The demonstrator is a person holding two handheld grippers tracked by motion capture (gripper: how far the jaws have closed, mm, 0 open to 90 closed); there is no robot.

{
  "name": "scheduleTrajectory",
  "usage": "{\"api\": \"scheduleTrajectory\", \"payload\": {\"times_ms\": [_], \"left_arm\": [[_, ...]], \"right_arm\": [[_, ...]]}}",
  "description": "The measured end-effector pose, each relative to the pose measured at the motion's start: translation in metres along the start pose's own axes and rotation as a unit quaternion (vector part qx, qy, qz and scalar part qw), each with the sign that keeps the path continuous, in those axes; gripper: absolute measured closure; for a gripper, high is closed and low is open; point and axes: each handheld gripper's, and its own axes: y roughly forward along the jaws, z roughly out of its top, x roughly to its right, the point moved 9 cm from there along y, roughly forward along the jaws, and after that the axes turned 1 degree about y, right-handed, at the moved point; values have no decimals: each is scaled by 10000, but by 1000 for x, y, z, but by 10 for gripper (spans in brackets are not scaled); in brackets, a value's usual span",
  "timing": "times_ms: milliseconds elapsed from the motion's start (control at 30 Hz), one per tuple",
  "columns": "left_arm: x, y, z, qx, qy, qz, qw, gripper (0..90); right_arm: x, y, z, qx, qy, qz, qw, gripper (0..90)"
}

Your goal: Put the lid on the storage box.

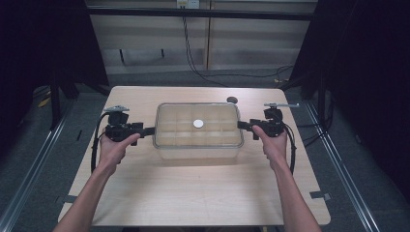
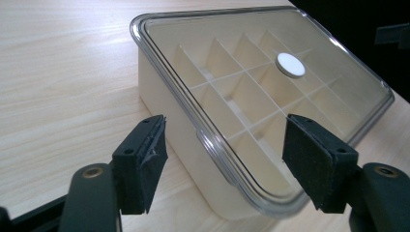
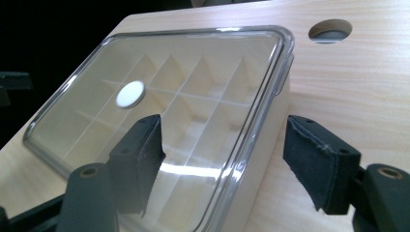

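Left tool: jaws spread wide, nothing between the pads. In the left gripper view the pads straddle the near short end of the box, one over bare table, one over the lid; no contact seen. Held by the person's left hand.

Right tool: also wide apart, holding nothing. In the right gripper view its pads sit either side of the lid's rim at the opposite short end, one pad above the lid, one out past the box wall. Right hand grips it.

Compartment box: cream plastic, divided inside by a grid of partitions, standing flat near the middle of the table, between the two tools. Clear lid sits on top, edges overhanging the walls slightly. White round disc at the lid's centre; whether it is a knob or a sticker is hard to tell from here.

Round cable hole in the table just beyond the box's far right corner. Black cable trails across the floor behind.
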Motion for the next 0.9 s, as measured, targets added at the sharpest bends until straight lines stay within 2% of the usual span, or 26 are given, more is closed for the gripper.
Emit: {"api": "scheduleTrajectory", "payload": {"times_ms": [67, 200, 267, 333, 433, 500, 567, 700, 767, 833, 900], "left_arm": [[2, -6, -2, 24, 42, 34, 10000, 334], [6, -20, -8, 88, 136, 49, 9999, 352], [8, -26, -13, 68, 268, 79, 9996, 361], [11, -32, -19, 75, 327, 69, 9994, 374], [12, -37, -24, 97, 341, 69, 9993, 411], [15, -44, -35, 24, 444, 105, 9990, 411], [16, -46, -39, -2, 448, 82, 9990, 411], [19, -53, -58, -23, 356, 77, 9993, 411], [21, -53, -67, -131, 336, 57, 9993, 411], [25, -54, -75, -126, 342, 68, 9993, 458], [28, -55, -84, -166, 332, 39, 9993, 461]], "right_arm": [[-3, -5, -4, -22, -47, -21, 10000, 326], [-9, -16, -13, 61, -29, 179, 9998, 322], [-11, -22, -18, 78, -65, 180, 9998, 330], [-12, -26, -25, 49, -146, 153, 9998, 380], [-11, -29, -36, -25, -186, 114, 9998, 382], [-12, -33, -42, -42, -238, 79, 9997, 383], [-13, -35, -44, -46, -268, 60, 9996, 384], [-20, -48, -55, 68, -312, 131, 9994, 383], [-23, -52, -62, 34, -328, 169, 9993, 363], [-25, -55, -69, 17, -329, 145, 9994, 348], [-27, -59, -75, 18, -329, 158, 9993, 334]]}}
